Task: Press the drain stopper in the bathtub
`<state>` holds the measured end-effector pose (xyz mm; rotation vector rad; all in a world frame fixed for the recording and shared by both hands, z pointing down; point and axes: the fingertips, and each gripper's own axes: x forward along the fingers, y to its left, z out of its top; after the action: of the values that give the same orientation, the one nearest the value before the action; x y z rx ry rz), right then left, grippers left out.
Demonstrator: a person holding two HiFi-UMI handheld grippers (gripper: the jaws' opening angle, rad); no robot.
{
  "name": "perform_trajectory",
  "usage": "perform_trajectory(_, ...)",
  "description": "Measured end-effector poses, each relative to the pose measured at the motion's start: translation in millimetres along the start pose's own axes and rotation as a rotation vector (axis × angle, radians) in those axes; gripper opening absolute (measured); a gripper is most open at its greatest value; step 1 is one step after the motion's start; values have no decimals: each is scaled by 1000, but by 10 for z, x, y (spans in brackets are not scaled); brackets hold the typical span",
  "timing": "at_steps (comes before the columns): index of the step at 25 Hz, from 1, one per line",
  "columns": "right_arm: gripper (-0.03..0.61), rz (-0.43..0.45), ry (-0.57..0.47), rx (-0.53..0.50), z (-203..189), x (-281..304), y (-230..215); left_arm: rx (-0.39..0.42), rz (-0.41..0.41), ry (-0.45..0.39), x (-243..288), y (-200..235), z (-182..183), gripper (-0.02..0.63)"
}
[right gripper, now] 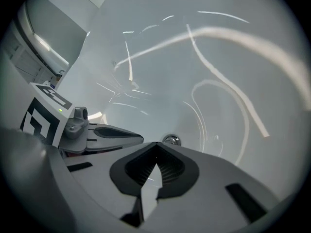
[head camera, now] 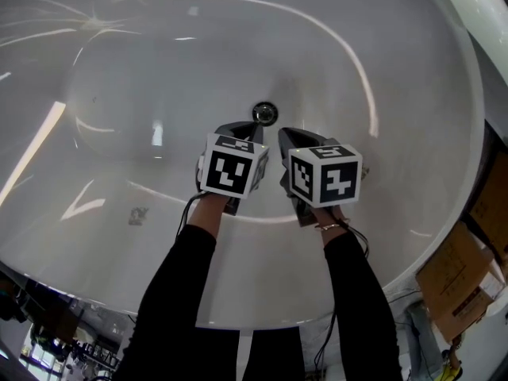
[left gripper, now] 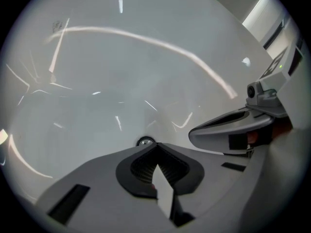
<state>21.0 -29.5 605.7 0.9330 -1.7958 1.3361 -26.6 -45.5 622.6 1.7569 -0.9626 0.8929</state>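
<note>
Your left gripper [head camera: 239, 128] and right gripper [head camera: 289, 134] sit side by side, angled down, both closed and empty. The stopper [head camera: 264, 113] is just ahead, half-hidden by the tips.

white bathtub [head camera: 397, 236], chrome drain stopper [head camera: 264, 113].

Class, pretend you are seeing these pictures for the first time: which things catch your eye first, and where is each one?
The glossy white oval bathtub fills nearly every view, its walls streaked with light reflections. On its floor sits the small round chrome drain stopper. Just short of it, the grey left gripper and grey right gripper are held side by side, fingers closed on nothing.
</note>
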Motion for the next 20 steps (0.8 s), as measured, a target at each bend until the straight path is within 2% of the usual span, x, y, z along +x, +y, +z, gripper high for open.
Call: perform_trajectory(20,2,-31,-10,-9,37,-468,115,14,3,-38,-685,-130,163,8)
